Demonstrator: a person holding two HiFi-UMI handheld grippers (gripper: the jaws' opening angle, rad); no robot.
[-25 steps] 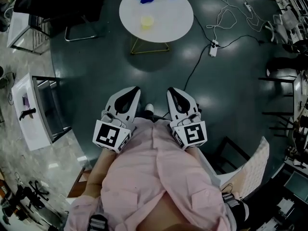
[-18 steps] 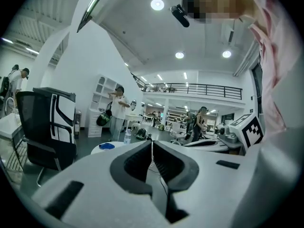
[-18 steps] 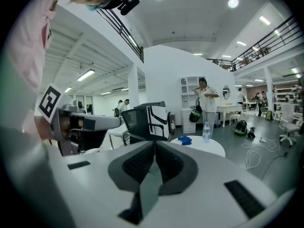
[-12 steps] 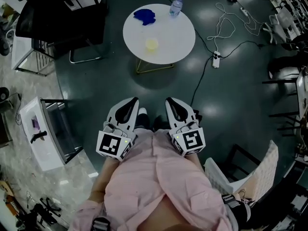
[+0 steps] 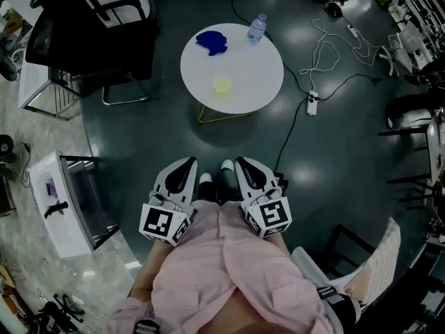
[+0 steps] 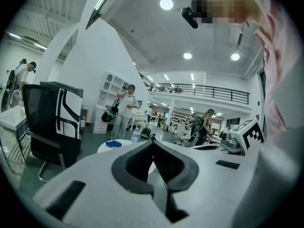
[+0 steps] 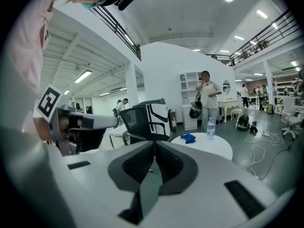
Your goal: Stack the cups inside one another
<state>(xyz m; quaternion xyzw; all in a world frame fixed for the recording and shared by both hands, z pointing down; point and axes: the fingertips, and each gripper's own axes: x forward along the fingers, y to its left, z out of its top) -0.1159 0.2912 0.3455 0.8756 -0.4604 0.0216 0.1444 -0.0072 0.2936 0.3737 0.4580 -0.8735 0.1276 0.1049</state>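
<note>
A small yellow cup (image 5: 222,85) stands on the round white table (image 5: 257,82) ahead of me. A blue item (image 5: 211,40) lies at the table's far side; its shape is unclear. Both grippers are held close to my chest, well short of the table. My left gripper (image 5: 188,161) is shut with nothing in it. My right gripper (image 5: 240,160) is also shut and empty. In the left gripper view the jaws (image 6: 153,141) meet in front of the table (image 6: 105,148). In the right gripper view the shut gripper (image 7: 155,143) points toward the table (image 7: 213,148) and the blue item (image 7: 188,138).
A water bottle (image 5: 256,28) stands at the table's far edge. A black office chair (image 5: 90,33) is left of the table. A power strip with cables (image 5: 311,103) lies on the floor to the right. A white cabinet (image 5: 59,200) is at my left. A person (image 7: 206,99) stands beyond the table.
The table has come nearer and sits lower in the head view as I carry both grippers toward it. Both grippers stay shut and empty.
</note>
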